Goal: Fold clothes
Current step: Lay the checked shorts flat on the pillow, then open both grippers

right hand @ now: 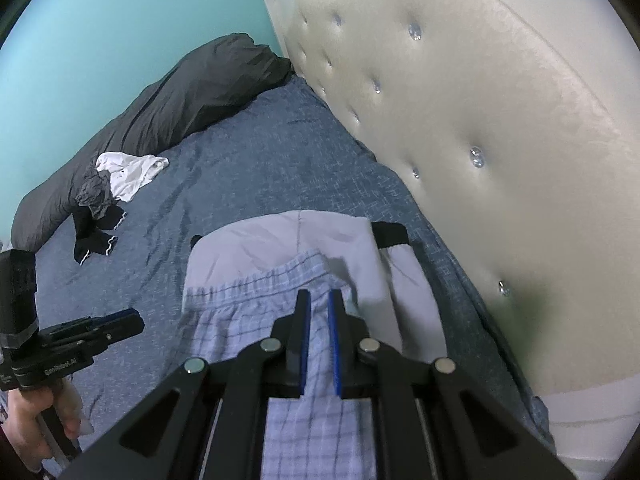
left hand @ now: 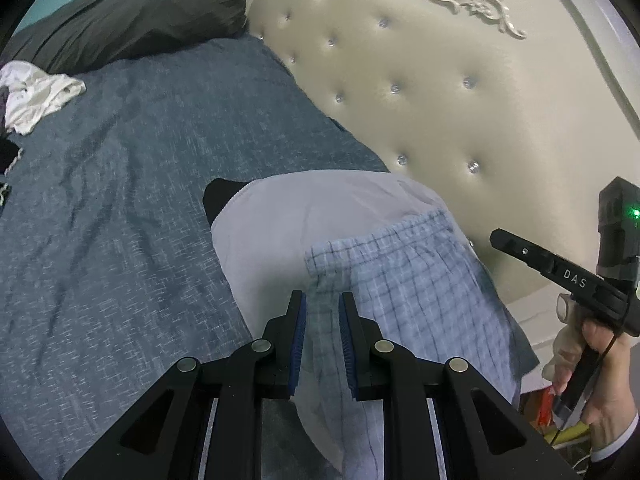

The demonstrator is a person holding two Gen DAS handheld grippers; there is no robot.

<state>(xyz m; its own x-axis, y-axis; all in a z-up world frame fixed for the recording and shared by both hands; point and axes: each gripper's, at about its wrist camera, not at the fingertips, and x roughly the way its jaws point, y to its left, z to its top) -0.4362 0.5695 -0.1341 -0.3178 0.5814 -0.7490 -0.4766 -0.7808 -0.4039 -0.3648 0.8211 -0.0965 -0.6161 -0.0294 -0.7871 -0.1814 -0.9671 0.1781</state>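
Plaid shorts just beyond jaws

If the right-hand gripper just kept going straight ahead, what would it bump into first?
Probably the blue plaid shorts lying directly under and ahead of the right gripper; beyond their waistband comes the pale folded garment. Depth is hard to judge, so whether it is touching the cloth already is unclear.
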